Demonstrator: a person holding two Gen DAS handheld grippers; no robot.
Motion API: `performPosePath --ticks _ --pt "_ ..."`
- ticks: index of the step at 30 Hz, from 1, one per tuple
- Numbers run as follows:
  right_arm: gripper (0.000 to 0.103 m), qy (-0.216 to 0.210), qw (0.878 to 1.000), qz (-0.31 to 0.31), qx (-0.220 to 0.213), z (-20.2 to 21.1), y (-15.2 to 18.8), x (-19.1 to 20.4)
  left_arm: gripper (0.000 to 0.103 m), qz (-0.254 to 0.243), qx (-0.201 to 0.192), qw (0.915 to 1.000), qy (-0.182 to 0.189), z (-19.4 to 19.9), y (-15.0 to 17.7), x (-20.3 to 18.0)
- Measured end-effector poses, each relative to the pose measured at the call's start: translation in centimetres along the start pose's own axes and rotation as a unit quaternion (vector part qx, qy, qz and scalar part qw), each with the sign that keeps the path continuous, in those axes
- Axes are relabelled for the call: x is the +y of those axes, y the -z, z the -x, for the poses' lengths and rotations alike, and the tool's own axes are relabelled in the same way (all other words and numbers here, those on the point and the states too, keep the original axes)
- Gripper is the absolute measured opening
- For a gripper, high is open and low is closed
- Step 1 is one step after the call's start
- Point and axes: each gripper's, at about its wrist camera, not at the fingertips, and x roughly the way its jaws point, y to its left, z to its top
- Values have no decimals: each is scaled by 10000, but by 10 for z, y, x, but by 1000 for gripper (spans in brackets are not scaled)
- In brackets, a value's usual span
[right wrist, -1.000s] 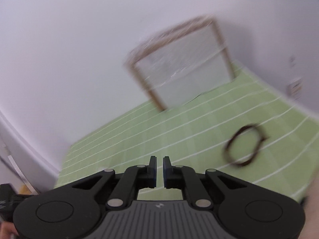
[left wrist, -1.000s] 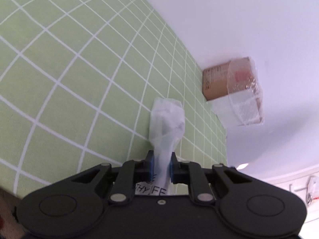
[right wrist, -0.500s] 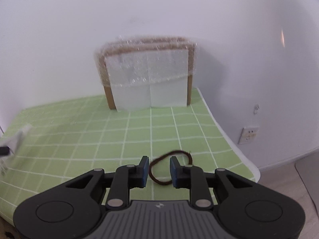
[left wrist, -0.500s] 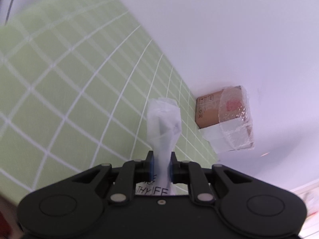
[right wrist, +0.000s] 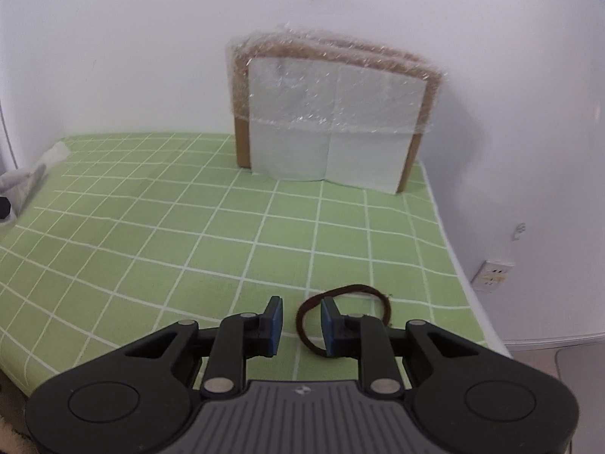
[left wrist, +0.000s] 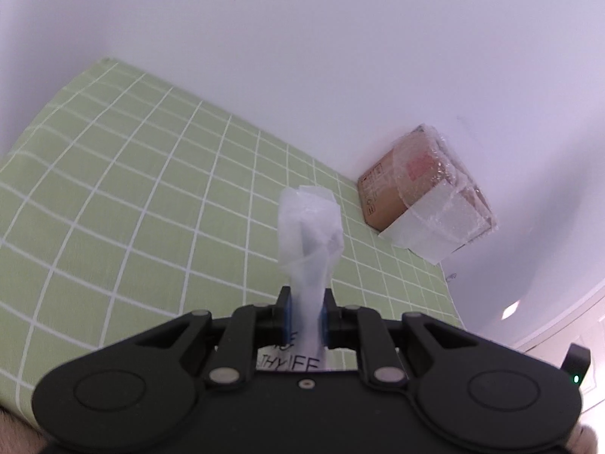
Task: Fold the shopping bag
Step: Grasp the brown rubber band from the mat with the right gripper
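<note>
Your left gripper (left wrist: 304,316) clamps the rolled white translucent plastic shopping bag (left wrist: 309,234), held above the green checked tablecloth (left wrist: 132,208). Your right gripper (right wrist: 301,321) hangs with fingers apart over a brown elastic band loop (right wrist: 342,316) lying on that cloth, a plastic-wrapped cardboard box (right wrist: 329,121) beyond.

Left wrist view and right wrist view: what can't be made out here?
- Print on the folded bag: left wrist view, only partial letters, hidden behind the left claw.
- Near arc of the brown band: right wrist view, behind a finger of the right claw.
- Grey object: cut by the left edge.
</note>
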Motion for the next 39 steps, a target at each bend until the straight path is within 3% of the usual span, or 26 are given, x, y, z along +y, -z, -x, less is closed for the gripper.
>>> performPosePath --ticks 8,12,20,24,28,30,34,36,39 --pt "8 -81 9998 -59 169 -5 4 2 15 -506 -154 9986 32 1 6 -13" --pt "5 -260 9994 -94 204 -5 4 6 15 -561 -103 9983 96 -1 9 -15" --pt "5 -1433 9891 -208 260 12 2 50 15 -900 -258 9956 96 1 15 -21" --pt "5 -2240 9689 -1031 221 15 -5 46 15 -1352 -429 9898 120 6 24 -28" --pt "5 -2933 9380 -1844 116 16 -14 28 15 -1925 -852 9774 177 14 39 -38" --pt "5 -3338 9101 -2455 2 18 -23 11 15 -2438 -1081 9638 80 17 49 -47" --pt "5 -3714 8715 -3196 -174 22 -39 -10 15 -3105 -1374 9405 -117 15 64 -60" --pt "5 -3855 8582 -3380 -247 23 -48 -16 15 -3364 -1488 9297 -215 13 71 -65" --pt "5 -3826 8618 -3313 -333 26 -63 -19 15 -3745 -1656 9116 -361 9 80 -72"
